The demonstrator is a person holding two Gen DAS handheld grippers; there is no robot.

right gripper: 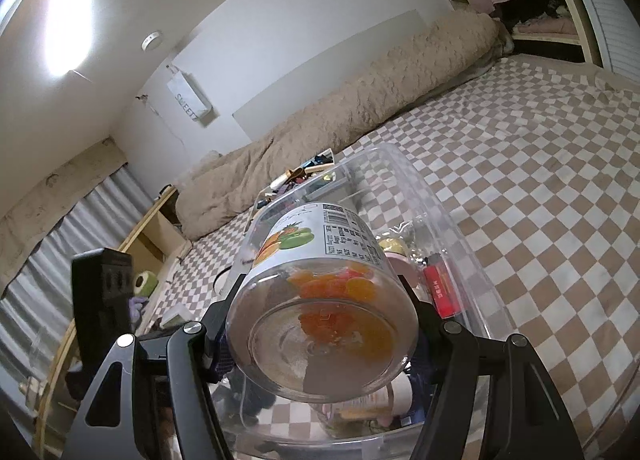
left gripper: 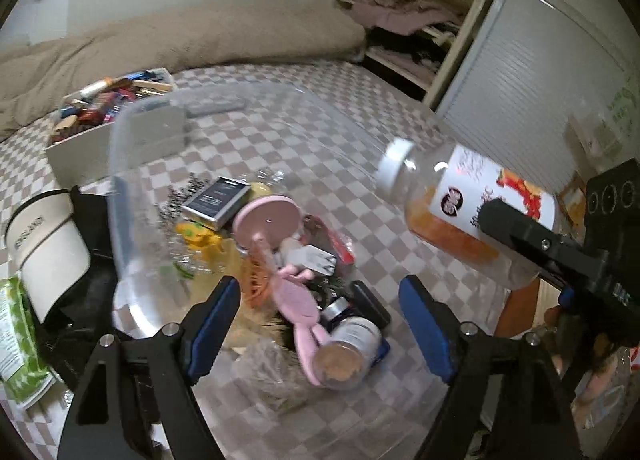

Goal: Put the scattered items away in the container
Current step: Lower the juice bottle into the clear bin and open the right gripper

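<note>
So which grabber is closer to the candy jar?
Right. The right gripper is clamped around the candy jar, holding it over the clear bin. The left gripper hangs open over the bin, apart from the jar.

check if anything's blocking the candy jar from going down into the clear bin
Nothing visible blocks it. The right tool holds the candy jar above the open clear bin, which has no lid on. The left tool hovers open over the near end, beside the jar's path, not under it.
</note>
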